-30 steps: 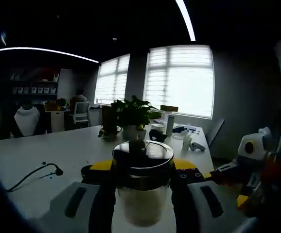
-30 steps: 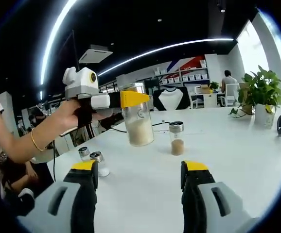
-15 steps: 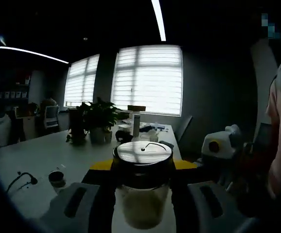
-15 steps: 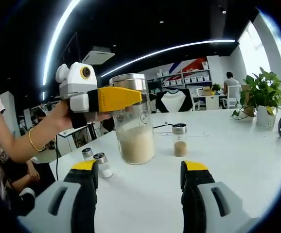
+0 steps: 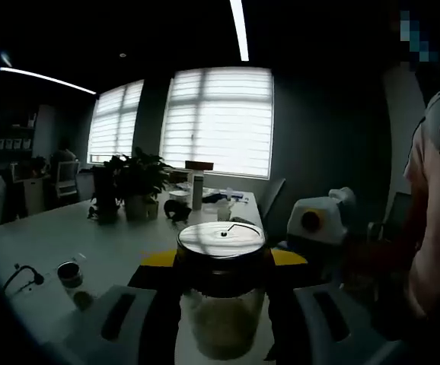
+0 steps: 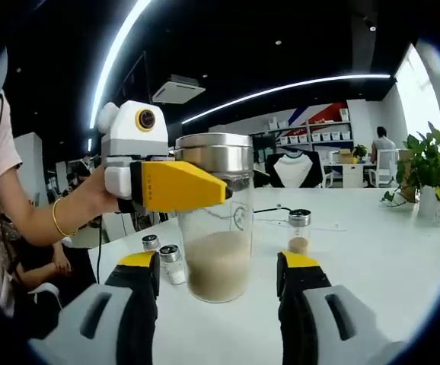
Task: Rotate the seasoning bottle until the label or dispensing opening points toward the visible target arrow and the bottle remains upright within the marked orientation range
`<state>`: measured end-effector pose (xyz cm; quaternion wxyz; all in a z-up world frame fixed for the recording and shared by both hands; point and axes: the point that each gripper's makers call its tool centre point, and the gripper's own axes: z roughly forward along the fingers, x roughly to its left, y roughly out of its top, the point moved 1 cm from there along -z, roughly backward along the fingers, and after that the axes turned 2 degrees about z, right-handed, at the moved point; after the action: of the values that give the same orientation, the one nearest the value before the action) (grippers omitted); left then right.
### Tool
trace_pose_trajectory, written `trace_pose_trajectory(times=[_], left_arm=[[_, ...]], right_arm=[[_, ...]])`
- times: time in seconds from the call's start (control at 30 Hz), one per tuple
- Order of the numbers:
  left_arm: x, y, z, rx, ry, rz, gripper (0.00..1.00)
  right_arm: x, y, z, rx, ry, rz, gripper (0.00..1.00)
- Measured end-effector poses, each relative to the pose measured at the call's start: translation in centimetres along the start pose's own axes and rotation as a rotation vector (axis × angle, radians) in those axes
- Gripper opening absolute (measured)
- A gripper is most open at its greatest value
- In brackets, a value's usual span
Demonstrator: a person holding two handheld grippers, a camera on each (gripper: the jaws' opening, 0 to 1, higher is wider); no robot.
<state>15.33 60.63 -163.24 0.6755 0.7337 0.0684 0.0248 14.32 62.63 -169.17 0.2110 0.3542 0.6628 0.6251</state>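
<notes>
— Holding what, exactly, the left gripper [image 6: 182, 185]?

— A clear glass seasoning bottle [image 6: 217, 220] with a steel lid, half full of pale grains, clenched near its top in yellow-tipped fingers [image 6: 205, 185], upright above the white counter [image 6: 387, 251], probably so it can be turned.

— And the right gripper [image 6: 218, 275]?

— Spread wide on either side of the bottle, grasping nothing. I see no target arrow.

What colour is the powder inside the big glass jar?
Pale beige, filling the lower part of the jar; clearest in the right gripper view.
</notes>
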Motion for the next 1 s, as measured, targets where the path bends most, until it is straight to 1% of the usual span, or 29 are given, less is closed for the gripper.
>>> trace_pose_trajectory(times=[0.07, 0.17, 0.27, 0.3, 0.37, 0.5, 0.53, 0.67, 0.73, 0.77, 0.8, 0.83, 0.87, 0.93, 1.0], left_arm=[[-0.1, 0.1, -0.1, -0.003, -0.006, -0.001, 0.45], [-0.2, 0.4, -0.2, -0.014, -0.016, -0.009, 0.45], [-0.4, 0.6, -0.3, -0.014, -0.027, -0.004, 0.45], [-0.5, 0.6, -0.4, -0.011, -0.034, 0.001, 0.45], [-0.7, 0.6, -0.5, -0.008, -0.043, 0.004, 0.45], [-1.0, 0.7, -0.6, -0.013, -0.060, -0.009, 0.45], [-1.1, 0.8, -0.6, -0.019, -0.071, -0.014, 0.45], [-1.7, 1.1, -0.7, -0.025, -0.091, 0.014, 0.45], [-1.8, 1.3, -0.7, -0.031, -0.099, 0.009, 0.45], [-1.8, 1.4, -0.7, -0.033, -0.103, 0.007, 0.45], [-1.9, 1.4, -0.8, -0.035, -0.106, 0.010, 0.45], [-2.0, 1.5, -0.8, -0.034, -0.109, 0.015, 0.45], [-2.0, 1.5, -0.8, -0.033, -0.110, 0.020, 0.45], [-1.9, 1.6, -0.9, -0.027, -0.113, 0.023, 0.45], [-1.8, 1.7, -0.9, -0.017, -0.116, 0.031, 0.45]], right_arm=[[0.0, 0.0, 0.0, 0.006, 0.002, -0.018, 0.61], [0.3, -0.1, 0.1, 0.014, 0.025, -0.033, 0.59], [0.6, 0.1, 0.1, 0.006, 0.066, -0.031, 0.56], [0.7, 0.2, 0.1, 0.007, 0.082, -0.050, 0.55], [0.6, 0.4, 0.0, 0.006, 0.095, -0.064, 0.53], [0.8, 1.1, -0.1, -0.012, 0.139, -0.051, 0.50], [0.9, 1.3, -0.1, -0.024, 0.151, -0.064, 0.48], [1.3, 1.7, 0.0, -0.029, 0.189, -0.074, 0.47], [1.6, 1.8, 0.1, -0.032, 0.212, -0.078, 0.46], [1.9, 1.9, 0.1, -0.039, 0.230, -0.096, 0.45], [2.1, 2.1, 0.1, -0.049, 0.243, -0.134, 0.43], [2.5, 2.3, 0.0, -0.060, 0.272, -0.181, 0.39], [3.2, 2.2, 0.0, -0.058, 0.316, -0.197, 0.38], [2.6, 2.2, 0.1, -0.043, 0.287, -0.178, 0.38], [2.5, 2.3, 0.2, -0.039, 0.289, -0.197, 0.37]])
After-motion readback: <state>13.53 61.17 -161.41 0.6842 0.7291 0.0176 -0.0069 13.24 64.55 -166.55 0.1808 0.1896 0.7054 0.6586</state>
